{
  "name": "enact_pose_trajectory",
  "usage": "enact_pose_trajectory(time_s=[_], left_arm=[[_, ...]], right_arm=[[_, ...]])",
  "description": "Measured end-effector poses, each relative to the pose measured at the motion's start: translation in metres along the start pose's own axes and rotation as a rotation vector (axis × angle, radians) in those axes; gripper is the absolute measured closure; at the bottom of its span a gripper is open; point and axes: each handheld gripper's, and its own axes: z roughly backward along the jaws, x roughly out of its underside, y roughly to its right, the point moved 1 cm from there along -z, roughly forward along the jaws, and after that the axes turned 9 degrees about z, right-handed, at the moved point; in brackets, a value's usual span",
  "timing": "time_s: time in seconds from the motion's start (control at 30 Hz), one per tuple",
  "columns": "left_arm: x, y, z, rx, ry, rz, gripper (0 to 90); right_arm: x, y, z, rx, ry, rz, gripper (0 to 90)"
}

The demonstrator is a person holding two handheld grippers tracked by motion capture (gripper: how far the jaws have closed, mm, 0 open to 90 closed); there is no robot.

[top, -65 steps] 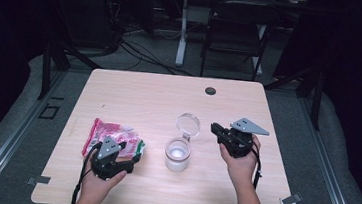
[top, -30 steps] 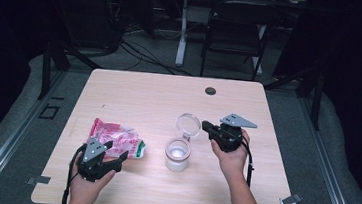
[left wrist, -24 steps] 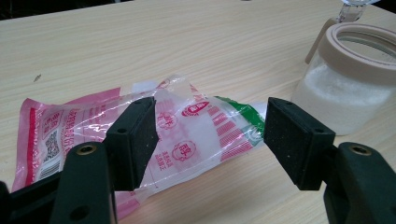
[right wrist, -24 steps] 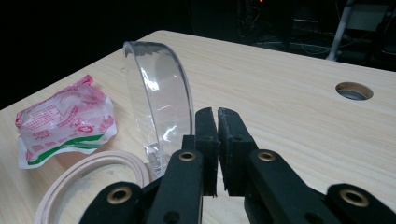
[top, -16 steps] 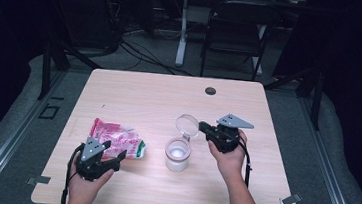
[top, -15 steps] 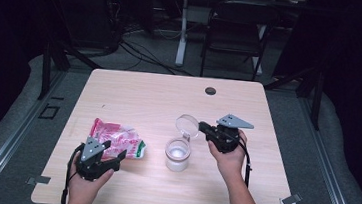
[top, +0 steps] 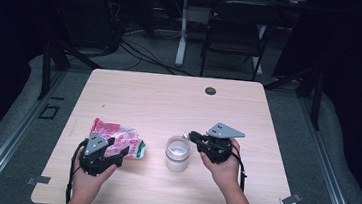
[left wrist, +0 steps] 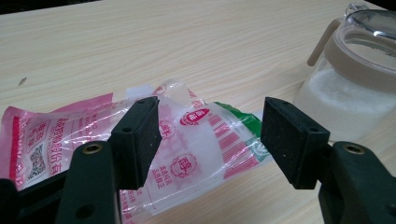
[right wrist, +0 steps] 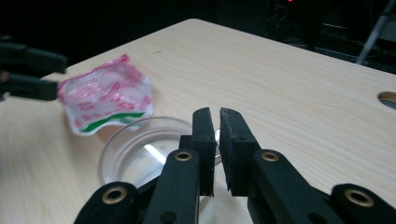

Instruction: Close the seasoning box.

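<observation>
A crumpled pink, white and green plastic bag (top: 118,136) (left wrist: 196,140) (right wrist: 107,93) lies flat at the table's left. My left gripper (top: 114,151) (left wrist: 212,121) is open just in front of it. Its jaws have just been closing a little, with the bag's near edge between them and not pinched. A jar of white powder (top: 177,157) (left wrist: 345,93) stands at the centre. My right gripper (top: 192,135) (right wrist: 215,116) is shut on the rim of a clear round lid (right wrist: 140,154) (left wrist: 373,18) held on the jar's mouth. Its jaws have just eased open slightly.
A dark round grommet hole (top: 210,91) (right wrist: 387,97) sits near the far edge of the wooden table (top: 168,106). A black chair (top: 235,37) and floor cables lie beyond it. The left gripper's jaws (right wrist: 28,70) show at the left of the right gripper view.
My right gripper has carried the clear lid leftward from beside the jar to over its mouth. The left gripper, on the bag two seconds ago, now sits just off its near edge.
</observation>
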Motion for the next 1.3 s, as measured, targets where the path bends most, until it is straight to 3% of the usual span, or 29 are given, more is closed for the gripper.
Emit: enact_pose_trajectory(time_s=[0.17, 0.33, 0.43, 0.53, 0.7, 0.73, 0.87, 1.0, 1.1, 1.23, 1.3], left_arm=[[-0.004, -0.004, -0.006, 0.016, 0.000, 0.018, 37.7], [-0.008, -0.007, -0.009, 0.014, 0.009, 0.026, 37.8], [-0.009, -0.009, -0.009, 0.009, 0.000, 0.022, 40.1], [-0.010, -0.012, -0.008, 0.004, 0.003, 0.027, 40.5], [-0.013, -0.018, -0.005, -0.009, 0.014, 0.039, 40.6], [-0.014, -0.021, -0.004, -0.005, 0.022, 0.064, 40.8], [-0.016, -0.027, 0.001, -0.018, 0.037, 0.079, 40.8], [-0.016, -0.035, 0.007, -0.037, 0.057, 0.104, 40.4], [-0.015, -0.042, 0.009, -0.049, 0.061, 0.125, 40.4], [-0.014, -0.047, 0.009, -0.059, 0.064, 0.140, 40.5], [-0.013, -0.051, 0.009, -0.067, 0.059, 0.148, 40.6]], right_arm=[[-0.001, -0.016, 0.005, -0.035, -0.006, 0.049, 81.0], [-0.002, -0.024, 0.011, -0.058, 0.001, 0.063, 75.0], [-0.004, -0.027, 0.012, -0.061, -0.010, 0.071, 67.7], [-0.008, -0.029, 0.010, -0.043, -0.017, 0.081, 53.3], [-0.014, -0.027, 0.011, -0.039, -0.012, 0.091, 45.9], [-0.016, -0.021, 0.012, -0.029, -0.004, 0.074, 43.3], [-0.011, -0.008, 0.017, 0.030, -0.057, 0.076, 41.4], [-0.002, 0.005, 0.036, 0.087, -0.057, 0.041, 38.6], [0.010, 0.014, 0.052, 0.131, -0.054, 0.004, 37.5], [0.026, 0.024, 0.067, 0.178, -0.094, -0.006, 37.7], [0.044, 0.032, 0.079, 0.222, -0.113, -0.040, 37.6]])
